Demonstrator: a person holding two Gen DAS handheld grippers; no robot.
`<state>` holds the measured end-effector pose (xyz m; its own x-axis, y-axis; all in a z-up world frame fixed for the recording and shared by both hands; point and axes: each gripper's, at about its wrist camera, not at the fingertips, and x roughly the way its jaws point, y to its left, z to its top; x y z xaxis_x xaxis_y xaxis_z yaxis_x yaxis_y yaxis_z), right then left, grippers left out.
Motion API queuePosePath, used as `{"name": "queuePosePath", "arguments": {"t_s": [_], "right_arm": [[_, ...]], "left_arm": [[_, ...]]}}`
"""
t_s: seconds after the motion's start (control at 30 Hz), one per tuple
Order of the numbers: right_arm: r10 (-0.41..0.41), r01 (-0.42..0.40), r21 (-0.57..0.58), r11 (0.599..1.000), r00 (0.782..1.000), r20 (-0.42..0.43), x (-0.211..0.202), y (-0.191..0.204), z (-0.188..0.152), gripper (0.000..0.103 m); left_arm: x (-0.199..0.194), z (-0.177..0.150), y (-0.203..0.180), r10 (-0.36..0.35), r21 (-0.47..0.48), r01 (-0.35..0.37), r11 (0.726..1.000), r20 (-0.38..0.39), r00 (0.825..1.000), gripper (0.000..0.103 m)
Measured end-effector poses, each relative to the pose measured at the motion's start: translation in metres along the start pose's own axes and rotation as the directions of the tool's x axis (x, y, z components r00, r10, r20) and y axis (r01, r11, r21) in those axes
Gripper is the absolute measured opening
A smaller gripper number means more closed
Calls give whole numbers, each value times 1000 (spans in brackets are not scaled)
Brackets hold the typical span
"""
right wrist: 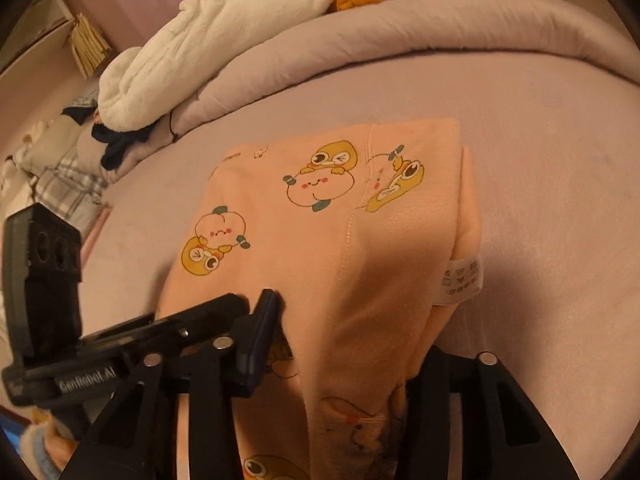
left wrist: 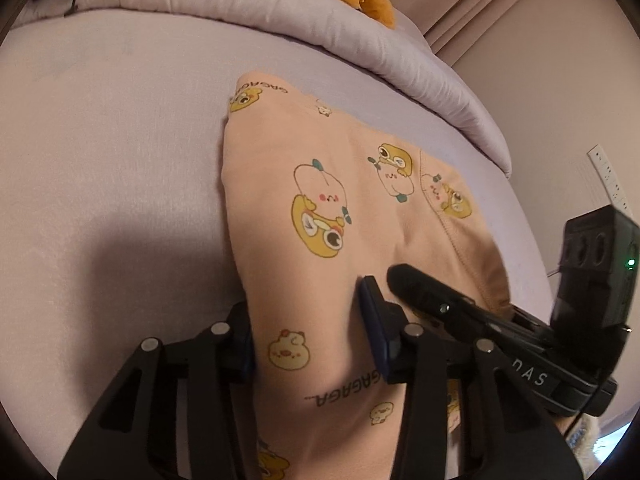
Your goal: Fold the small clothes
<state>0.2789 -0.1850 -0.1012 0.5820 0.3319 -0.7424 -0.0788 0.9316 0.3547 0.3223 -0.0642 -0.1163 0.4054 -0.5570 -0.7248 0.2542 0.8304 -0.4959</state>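
Note:
A small peach garment [left wrist: 320,184] printed with yellow cartoon animals lies on the lilac bedsheet [left wrist: 112,128], its near end lifted in a bunch. My left gripper [left wrist: 312,332] is shut on that near end, the cloth gathered between its blue pads. In the right wrist view the same garment [right wrist: 360,208] shows a white care label [right wrist: 462,280] at its right edge. My right gripper [right wrist: 340,352] is shut on the near fold, and the cloth drapes over its right finger. The two grippers sit side by side, and one finger [left wrist: 416,288] of the right one lies on the cloth.
A rolled lilac duvet [right wrist: 400,36] runs along the back of the bed, with a white and orange plush toy [right wrist: 224,28] on it. Dark and checked clothes [right wrist: 100,152] are piled at the far left. Curtains [left wrist: 500,0] and a wall socket strip [left wrist: 608,176] stand to the right.

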Motion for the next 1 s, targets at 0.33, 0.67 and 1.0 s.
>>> {"name": "queuePosePath", "arguments": {"t_s": [0.33,0.67,1.0], "right_arm": [[17,-7,-85,996,993,115,-30,21,-7,24],[49,-32,-118,992,988,149,-68,52,-33,24],[109,-91,-120,989,981,160,-108,72,-83,24]], "left_arm": [[-22,-11,-14,-28,23,28,999,27,999,26],[-70,-50,-37,-34,41,32,999,48,998,25],[-122,-110,-49,-8,70,2,998,89,996,25]]}}
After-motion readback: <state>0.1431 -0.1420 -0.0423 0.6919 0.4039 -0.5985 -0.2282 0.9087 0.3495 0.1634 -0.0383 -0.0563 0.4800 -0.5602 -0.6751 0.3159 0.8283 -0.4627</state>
